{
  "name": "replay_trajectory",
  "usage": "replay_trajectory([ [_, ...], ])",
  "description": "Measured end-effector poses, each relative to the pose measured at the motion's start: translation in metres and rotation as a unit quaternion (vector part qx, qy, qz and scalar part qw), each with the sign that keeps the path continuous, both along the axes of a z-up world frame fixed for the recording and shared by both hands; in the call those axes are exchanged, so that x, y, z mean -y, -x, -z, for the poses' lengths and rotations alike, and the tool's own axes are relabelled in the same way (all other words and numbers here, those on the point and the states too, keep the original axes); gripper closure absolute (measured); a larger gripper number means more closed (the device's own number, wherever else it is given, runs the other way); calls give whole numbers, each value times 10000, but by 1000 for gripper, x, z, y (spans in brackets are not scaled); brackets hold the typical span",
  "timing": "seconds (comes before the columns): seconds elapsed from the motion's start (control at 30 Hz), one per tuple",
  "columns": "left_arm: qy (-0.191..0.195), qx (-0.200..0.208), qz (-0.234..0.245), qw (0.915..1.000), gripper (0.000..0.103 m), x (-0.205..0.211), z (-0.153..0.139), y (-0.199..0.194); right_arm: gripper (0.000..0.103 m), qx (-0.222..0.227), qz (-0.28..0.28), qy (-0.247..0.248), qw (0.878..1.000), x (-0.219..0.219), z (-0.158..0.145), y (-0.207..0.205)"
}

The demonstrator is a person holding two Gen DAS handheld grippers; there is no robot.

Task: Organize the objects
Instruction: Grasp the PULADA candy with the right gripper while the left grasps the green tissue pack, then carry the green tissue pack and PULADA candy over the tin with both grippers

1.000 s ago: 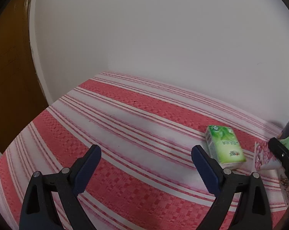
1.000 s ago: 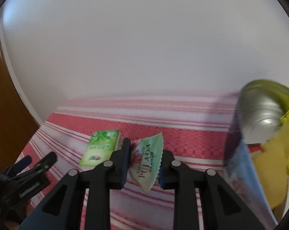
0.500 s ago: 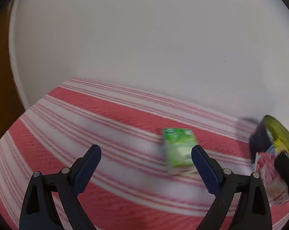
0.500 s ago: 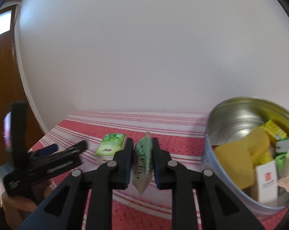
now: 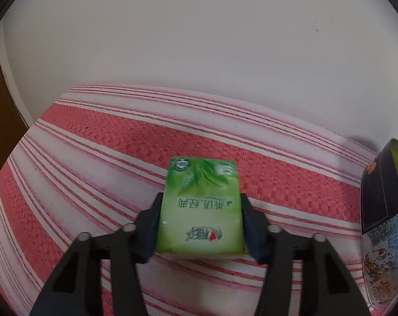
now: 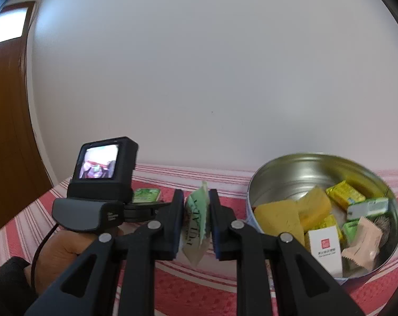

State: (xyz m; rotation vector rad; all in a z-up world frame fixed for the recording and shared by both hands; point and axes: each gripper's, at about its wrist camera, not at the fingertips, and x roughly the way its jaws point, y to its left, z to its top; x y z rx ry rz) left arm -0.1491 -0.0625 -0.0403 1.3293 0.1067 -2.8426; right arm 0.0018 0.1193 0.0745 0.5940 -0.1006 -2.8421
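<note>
A green tissue pack lies flat on the red-and-white striped cloth. My left gripper straddles it, jaws closing, both pads against the pack's long sides. In the right wrist view the same pack shows small behind the left gripper's camera. My right gripper is shut on a thin green-and-white sachet, which it holds on edge above the cloth, just left of a round metal tin.
The tin holds yellow sponges, yellow and green packets, a white card and a beige sachet. Its dark printed outer wall stands at the right edge of the left wrist view. A hand holds the left gripper. White wall behind, wooden door at left.
The left gripper has come up to the green pack and closed its wide-open jaws around it. The right gripper has lifted the sachet and carried it toward the tin.
</note>
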Motion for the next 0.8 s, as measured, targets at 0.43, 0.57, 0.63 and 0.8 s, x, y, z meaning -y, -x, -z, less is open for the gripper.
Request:
replay_trajectory([
  [0.43,332,-1219,66,9920,49,4,-37,-61,85,-261,326,-123,9991,4,-6,-12],
  [0.57,343,-1279,39,9912,49,3,-36,-66,85,-323,366,-173,9987,4,-9,-16],
  [0.63,355,-1309,0,9908,49,3,-37,-70,85,-333,362,-206,9986,2,-7,-15],
  [0.8,337,-1348,-82,9903,49,-4,-36,-84,85,-365,369,-265,9983,1,-10,-27],
])
